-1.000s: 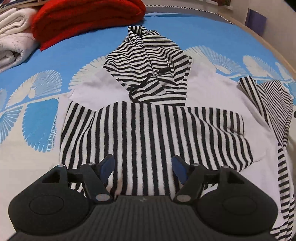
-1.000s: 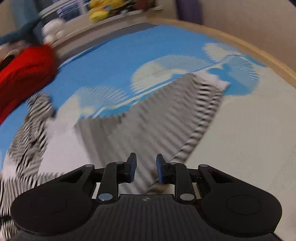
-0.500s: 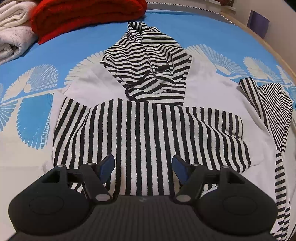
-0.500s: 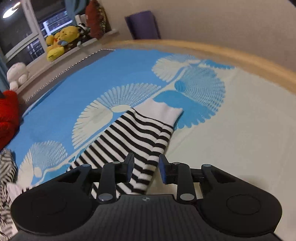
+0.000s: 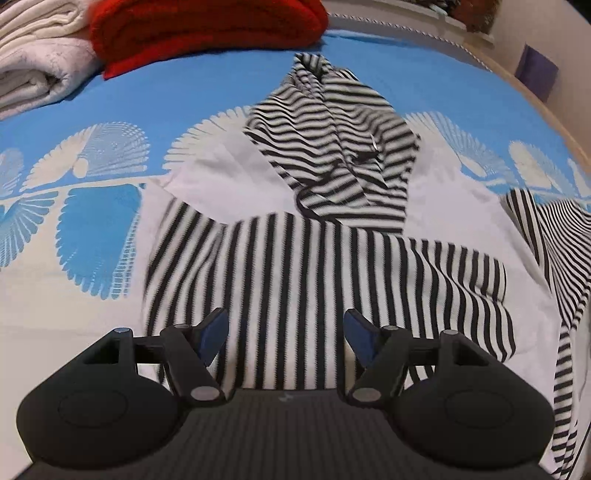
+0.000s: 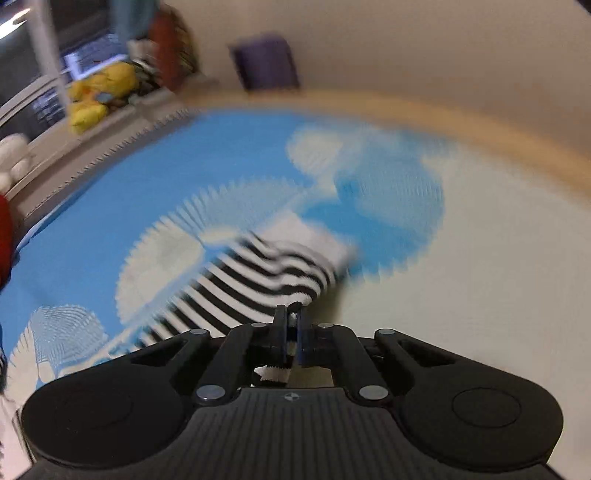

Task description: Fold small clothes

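A: How do the jaws stand on each side?

B: The jaws of the left gripper [image 5: 286, 334] are wide apart and hold nothing. They hover just over the lower part of the striped hoodie [image 5: 325, 280]. The jaws of the right gripper [image 6: 290, 332] are pressed together on the striped sleeve [image 6: 266, 280], near its white cuff [image 6: 314, 243]; a small bit of the fabric shows below them.

A: Where is the hoodie lying?

B: It lies spread on the bed, on a blue bedspread [image 5: 229, 96] with a white fan pattern. The hood [image 5: 343, 147] points away from the left camera. One sleeve is folded across the body, so black and white stripes cover the white chest. The other sleeve reaches out to the right, and this is the one in the right gripper.

A: What else is around?

B: At the far edge of the bed there is a red folded blanket [image 5: 207, 29], and to its left a stack of white towels [image 5: 40, 55]. Both are well apart from the hoodie. In the right wrist view, which is blurred, I see a yellow plush toy [image 6: 99, 92] on the ledge beside the window and a purple object [image 6: 266, 62] against the wall.

A: Does something block the sleeve?

B: Nothing lies on top of it.
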Action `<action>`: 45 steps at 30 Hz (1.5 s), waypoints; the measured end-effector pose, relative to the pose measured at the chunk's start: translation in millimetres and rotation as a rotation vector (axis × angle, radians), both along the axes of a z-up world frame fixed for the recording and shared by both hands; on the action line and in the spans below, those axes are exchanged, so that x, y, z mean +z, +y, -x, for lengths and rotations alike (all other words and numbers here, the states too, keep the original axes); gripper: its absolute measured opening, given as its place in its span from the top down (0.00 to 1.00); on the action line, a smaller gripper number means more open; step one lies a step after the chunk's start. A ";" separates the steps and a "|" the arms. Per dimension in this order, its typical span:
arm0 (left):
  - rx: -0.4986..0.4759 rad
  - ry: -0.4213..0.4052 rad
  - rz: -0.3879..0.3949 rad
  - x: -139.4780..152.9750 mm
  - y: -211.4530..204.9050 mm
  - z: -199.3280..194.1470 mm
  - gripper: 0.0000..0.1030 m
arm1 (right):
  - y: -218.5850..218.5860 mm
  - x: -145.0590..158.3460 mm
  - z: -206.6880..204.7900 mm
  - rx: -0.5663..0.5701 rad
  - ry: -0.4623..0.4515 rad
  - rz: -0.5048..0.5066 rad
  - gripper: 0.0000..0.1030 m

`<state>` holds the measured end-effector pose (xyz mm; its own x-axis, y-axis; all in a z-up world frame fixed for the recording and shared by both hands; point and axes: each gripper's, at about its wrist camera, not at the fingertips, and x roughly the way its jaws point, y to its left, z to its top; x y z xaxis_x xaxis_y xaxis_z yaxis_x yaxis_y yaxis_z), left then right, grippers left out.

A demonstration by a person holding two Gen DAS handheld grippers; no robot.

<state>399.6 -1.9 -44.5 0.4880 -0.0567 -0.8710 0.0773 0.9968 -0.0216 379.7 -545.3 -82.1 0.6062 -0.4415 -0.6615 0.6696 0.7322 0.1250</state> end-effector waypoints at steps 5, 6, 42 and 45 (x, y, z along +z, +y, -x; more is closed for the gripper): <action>0.067 -0.032 0.040 16.6 34.4 -0.7 0.28 | 115.6 78.4 -7.8 0.287 -0.120 0.303 0.99; 0.085 -0.038 0.045 19.6 43.2 -0.8 0.28 | 146.9 91.3 -5.9 0.377 -0.156 0.339 0.99; 0.328 0.043 0.383 -43.2 66.5 -47.7 0.63 | 264.7 -26.9 14.1 0.571 0.356 -0.406 0.71; 0.348 0.051 0.417 -50.7 64.9 -51.1 0.63 | 263.8 -24.4 13.7 0.575 0.366 -0.408 0.71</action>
